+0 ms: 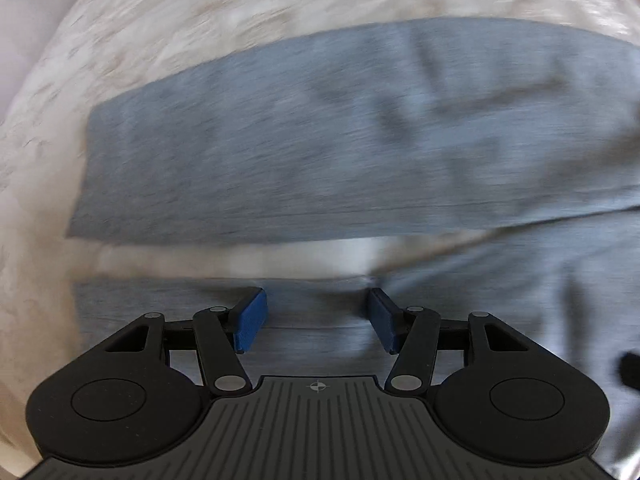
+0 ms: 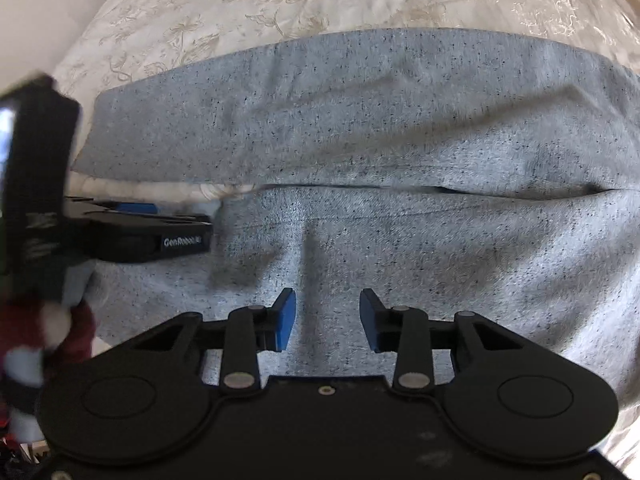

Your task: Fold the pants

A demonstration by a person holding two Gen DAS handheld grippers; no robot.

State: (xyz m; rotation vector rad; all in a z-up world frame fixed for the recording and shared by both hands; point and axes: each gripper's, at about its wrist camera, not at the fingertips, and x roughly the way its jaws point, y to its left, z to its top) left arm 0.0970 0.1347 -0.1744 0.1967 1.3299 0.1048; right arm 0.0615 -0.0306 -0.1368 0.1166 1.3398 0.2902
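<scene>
Grey heathered pants (image 1: 320, 152) lie flat on a cream floral bedspread (image 1: 160, 28), the two legs side by side with a strip of bedspread between them. My left gripper (image 1: 318, 320) is open with blue pads, low over the near leg by its edge. In the right wrist view the pants (image 2: 400, 128) fill the frame. My right gripper (image 2: 328, 318) is open and empty over the near leg. The left gripper (image 2: 132, 228) shows there at the left, over the leg's end.
The bedspread (image 2: 280, 0) extends beyond the pants on the far side. A pale wall or surface (image 2: 40, 12) lies past the bed's left edge. The person's hand in a red and white sleeve (image 2: 52, 340) is at the lower left.
</scene>
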